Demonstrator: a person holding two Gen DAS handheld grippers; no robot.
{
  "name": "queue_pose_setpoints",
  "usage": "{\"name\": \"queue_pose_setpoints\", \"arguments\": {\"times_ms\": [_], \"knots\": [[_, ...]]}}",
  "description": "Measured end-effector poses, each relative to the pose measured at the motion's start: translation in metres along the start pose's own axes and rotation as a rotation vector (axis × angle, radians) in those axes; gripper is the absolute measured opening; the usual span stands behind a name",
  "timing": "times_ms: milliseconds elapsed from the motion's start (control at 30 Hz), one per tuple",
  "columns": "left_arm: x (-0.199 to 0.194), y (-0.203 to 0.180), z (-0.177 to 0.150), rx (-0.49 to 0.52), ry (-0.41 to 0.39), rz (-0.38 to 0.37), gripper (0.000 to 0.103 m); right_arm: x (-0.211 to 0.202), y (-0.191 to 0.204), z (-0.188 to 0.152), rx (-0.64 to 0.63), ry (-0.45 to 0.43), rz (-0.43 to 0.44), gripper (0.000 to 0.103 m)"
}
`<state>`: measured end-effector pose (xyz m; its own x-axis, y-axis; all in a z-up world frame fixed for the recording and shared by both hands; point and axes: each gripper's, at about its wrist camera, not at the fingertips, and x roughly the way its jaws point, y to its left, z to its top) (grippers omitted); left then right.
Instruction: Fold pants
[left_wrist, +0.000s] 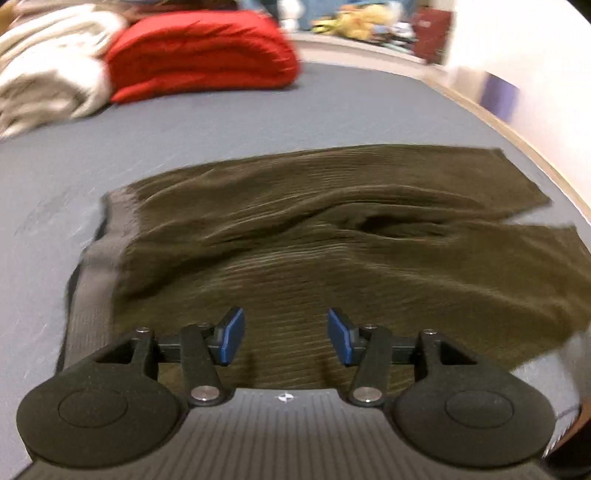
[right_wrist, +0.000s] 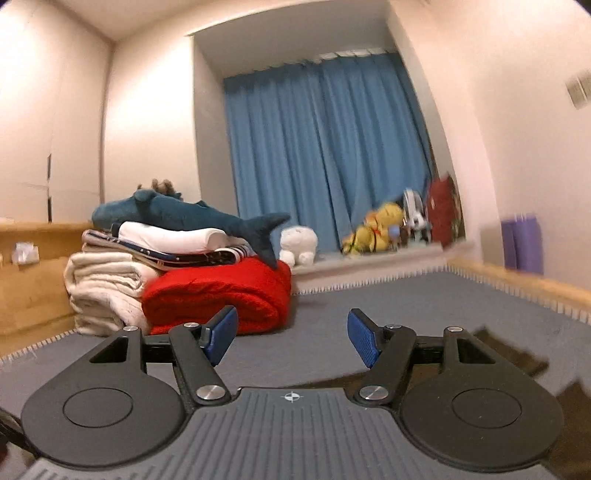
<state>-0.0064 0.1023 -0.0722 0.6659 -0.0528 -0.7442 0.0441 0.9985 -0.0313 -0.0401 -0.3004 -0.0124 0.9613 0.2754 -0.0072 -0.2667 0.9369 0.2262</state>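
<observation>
Pants (left_wrist: 332, 229) spread mid-frame on grey bed (left_wrist: 221, 122); left gripper (left_wrist: 286, 336) and right gripper (right_wrist: 291, 338) both wide open, empty.

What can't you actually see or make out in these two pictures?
- Pants, left wrist view: near edge hidden behind the left gripper; fabric detail motion-blurred.
- Pants, right wrist view: only dark scraps show behind the right gripper.
- Windowsill toys: blurred, kind unclear.
</observation>
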Motion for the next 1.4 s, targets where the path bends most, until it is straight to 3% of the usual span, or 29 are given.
{"name": "queue_pose_setpoints", "arguments": {"times_ms": [67, 200, 333, 400, 467, 500, 533, 567, 600, 633, 733, 800, 833, 900, 1000, 1067, 1167, 1233, 1333, 1400], "knots": [[0.006, -0.015, -0.004, 0.063, 0.031, -0.047, 0.059, -0.007, -0.015, 0.011, 0.102, -0.024, 0.012, 0.068], [0.014, -0.05, -0.009, 0.193, 0.071, -0.117, 0.073, -0.046, -0.039, 0.043, 0.172, -0.205, -0.008, 0.068], [0.029, -0.077, -0.018, 0.284, 0.145, -0.154, 0.074, -0.09, -0.062, 0.06, 0.222, -0.337, -0.05, 0.073], [0.041, -0.083, -0.026, 0.315, 0.197, -0.141, 0.074, -0.101, -0.068, 0.062, 0.194, -0.342, -0.098, 0.079], [0.05, -0.087, -0.031, 0.348, 0.237, -0.107, 0.071, -0.097, -0.072, 0.06, 0.16, -0.271, -0.128, 0.081], [0.051, -0.085, -0.032, 0.348, 0.241, -0.107, 0.062, -0.09, -0.074, 0.055, 0.151, -0.216, -0.134, 0.081], [0.051, -0.084, -0.031, 0.348, 0.246, -0.114, 0.036, -0.081, -0.074, 0.051, 0.148, -0.161, -0.139, 0.081], [0.051, -0.084, -0.03, 0.352, 0.254, -0.12, 0.026, -0.071, -0.075, 0.043, 0.147, -0.093, -0.148, 0.081], [0.05, -0.083, -0.029, 0.358, 0.257, -0.113, 0.01, -0.06, -0.075, 0.036, 0.155, -0.032, -0.149, 0.081], [0.049, -0.083, -0.03, 0.37, 0.261, -0.111, 0.004, -0.048, -0.075, 0.028, 0.173, 0.028, -0.138, 0.081], [0.04, -0.076, -0.028, 0.357, 0.252, -0.12, 0.005, -0.012, -0.065, 0.005, 0.167, 0.208, -0.111, 0.081], [0.031, -0.057, -0.016, 0.254, 0.206, -0.116, 0.012, 0.009, -0.052, -0.012, 0.13, 0.315, -0.096, 0.081], [0.027, -0.045, -0.01, 0.195, 0.182, -0.118, 0.028, 0.017, -0.045, -0.02, 0.114, 0.361, -0.085, 0.081], [0.021, -0.016, -0.001, 0.057, 0.14, -0.087, 0.05, 0.035, -0.023, -0.036, 0.066, 0.45, -0.071, 0.08], [0.035, 0.016, -0.003, -0.033, 0.215, 0.046, 0.05, 0.051, 0.008, -0.057, -0.016, 0.541, -0.054, 0.08], [0.048, 0.02, -0.011, -0.011, 0.289, 0.1, 0.047, 0.061, 0.025, -0.067, -0.068, 0.588, -0.02, 0.08], [0.041, 0.016, -0.01, 0.018, 0.252, 0.1, 0.047, 0.073, 0.046, -0.078, -0.136, 0.648, -0.006, 0.08], [0.036, 0.026, -0.006, -0.038, 0.227, 0.106, 0.049, 0.078, 0.056, -0.084, -0.146, 0.661, 0.002, 0.08], [0.042, 0.041, -0.006, -0.114, 0.268, 0.196, 0.05, 0.084, 0.064, -0.082, -0.138, 0.673, 0.011, 0.081], [0.043, 0.042, -0.004, -0.138, 0.261, 0.192, 0.05, 0.083, 0.069, -0.081, -0.145, 0.673, 0.017, 0.081]]}}
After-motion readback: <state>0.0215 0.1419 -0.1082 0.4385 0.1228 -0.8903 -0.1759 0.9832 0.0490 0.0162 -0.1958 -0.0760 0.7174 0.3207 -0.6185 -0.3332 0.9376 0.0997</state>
